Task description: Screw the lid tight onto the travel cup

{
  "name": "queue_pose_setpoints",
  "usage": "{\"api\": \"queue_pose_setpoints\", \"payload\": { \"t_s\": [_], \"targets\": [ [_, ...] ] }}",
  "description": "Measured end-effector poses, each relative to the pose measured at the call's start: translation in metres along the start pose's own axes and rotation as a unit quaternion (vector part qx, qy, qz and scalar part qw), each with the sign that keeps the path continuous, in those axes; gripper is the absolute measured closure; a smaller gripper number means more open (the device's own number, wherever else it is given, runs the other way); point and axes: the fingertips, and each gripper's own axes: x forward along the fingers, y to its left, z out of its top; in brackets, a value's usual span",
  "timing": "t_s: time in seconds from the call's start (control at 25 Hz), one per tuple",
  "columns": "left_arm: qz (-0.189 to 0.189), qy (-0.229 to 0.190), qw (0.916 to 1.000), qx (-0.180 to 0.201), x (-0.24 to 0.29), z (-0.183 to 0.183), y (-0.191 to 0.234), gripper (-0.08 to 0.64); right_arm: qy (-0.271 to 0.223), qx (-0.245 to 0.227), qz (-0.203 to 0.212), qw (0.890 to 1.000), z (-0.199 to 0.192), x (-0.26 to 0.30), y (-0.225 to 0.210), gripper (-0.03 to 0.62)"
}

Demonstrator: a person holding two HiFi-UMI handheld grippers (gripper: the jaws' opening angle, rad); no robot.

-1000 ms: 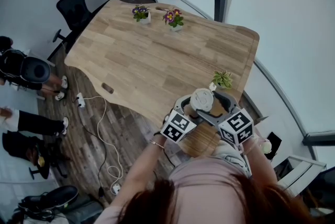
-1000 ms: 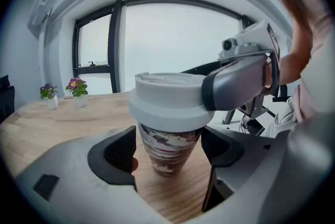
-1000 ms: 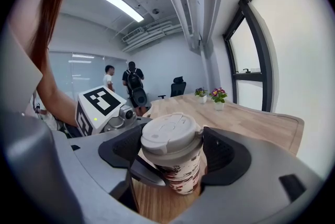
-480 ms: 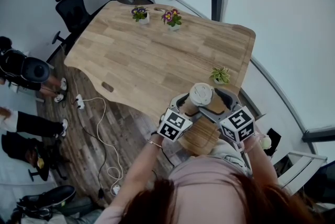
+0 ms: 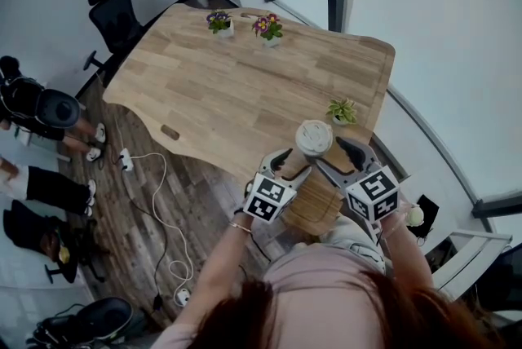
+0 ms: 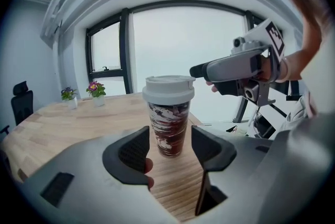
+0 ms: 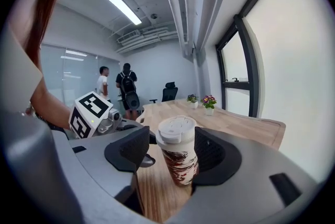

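Note:
The travel cup (image 5: 314,138), brown-patterned with its white lid (image 6: 168,87) on top, stands upright on the near corner of the wooden table (image 5: 236,86). My left gripper (image 5: 287,164) sits just short of it on the near left. Its jaws have just been closing with nothing between them, and in the left gripper view the cup (image 6: 168,126) stands beyond the fingertips. My right gripper (image 5: 342,150) sits at the cup's near right. Its jaws have also been closing, and the cup (image 7: 180,160) shows at the gap's far end with the pads off it.
A small green plant (image 5: 342,111) stands just beyond the cup near the table's right edge. Two flower pots (image 5: 218,19) (image 5: 270,28) sit at the far end. On the floor to the left are an office chair (image 5: 114,9), a cable (image 5: 159,201) and people (image 5: 33,107).
Both grippers have drawn back from the cup toward me, and their jaws stand narrower than before. The cup stays upright on the table, free of both.

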Motion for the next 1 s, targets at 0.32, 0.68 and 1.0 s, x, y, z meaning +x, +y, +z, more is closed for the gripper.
{"api": "queue_pose_setpoints", "payload": {
  "t_s": [0.32, 0.68, 1.0],
  "targets": [
    [0.036, -0.031, 0.9986, -0.022, -0.025, 0.004, 0.0, 0.404, -0.013, -0.007, -0.029, 0.999, 0.005, -0.017, 0.01, 0.411],
    [0.078, -0.068, 0.9936, -0.046, -0.058, 0.01, -0.002, 0.526, -0.041, -0.005, -0.079, 0.996, 0.013, -0.036, 0.023, 0.557],
    [0.093, -0.09, 0.9894, -0.067, -0.088, 0.011, -0.014, 0.557, -0.059, 0.007, -0.123, 0.991, 0.018, -0.056, 0.037, 0.592]
  ]
}}
